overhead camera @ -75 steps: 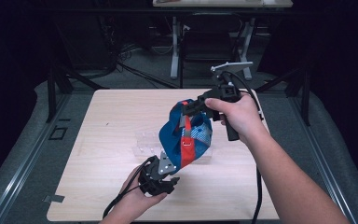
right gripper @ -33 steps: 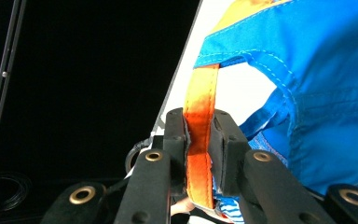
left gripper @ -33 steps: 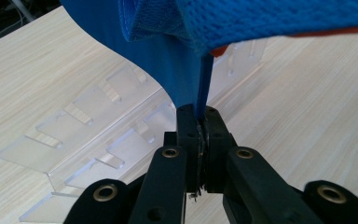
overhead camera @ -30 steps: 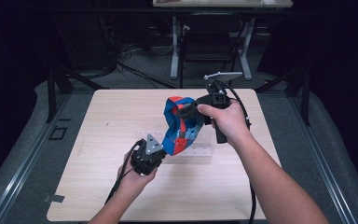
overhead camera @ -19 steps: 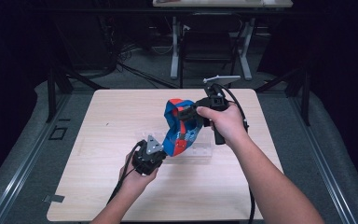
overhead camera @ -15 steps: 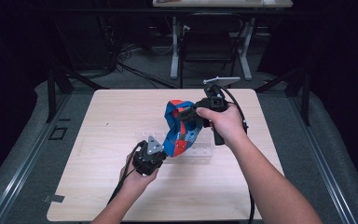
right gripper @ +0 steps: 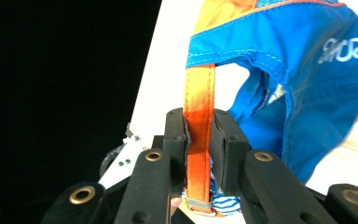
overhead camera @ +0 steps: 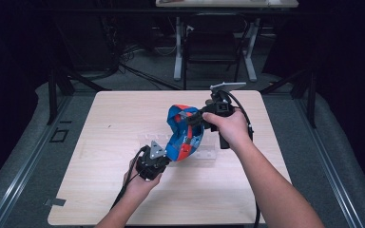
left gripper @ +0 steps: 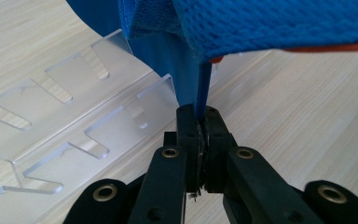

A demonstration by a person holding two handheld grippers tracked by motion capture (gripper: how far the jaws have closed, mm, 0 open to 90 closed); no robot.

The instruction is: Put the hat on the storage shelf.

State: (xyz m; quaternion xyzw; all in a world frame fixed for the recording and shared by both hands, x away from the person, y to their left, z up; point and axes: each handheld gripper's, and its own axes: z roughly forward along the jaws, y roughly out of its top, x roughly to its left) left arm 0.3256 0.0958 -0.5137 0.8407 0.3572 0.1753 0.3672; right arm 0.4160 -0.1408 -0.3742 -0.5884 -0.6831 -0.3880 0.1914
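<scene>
blue and red fabric cap (overhead camera: pixel 184 133) hangs stretched above a clear acrylic rack (overhead camera: pixel 204 153) mid-bench (overhead camera: pixel 100 185). left hand-held gripper (left gripper: pixel 198 122) clamps its blue edge; right hand-held gripper (right gripper: pixel 199 135) clamps its orange strap (right gripper: pixel 199 93). pulling harder could slip either grip.

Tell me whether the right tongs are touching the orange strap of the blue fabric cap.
Touching. The right gripper view shows the right tongs closed on the orange strap of the blue fabric cap, both jaws pressed against it.
</scene>
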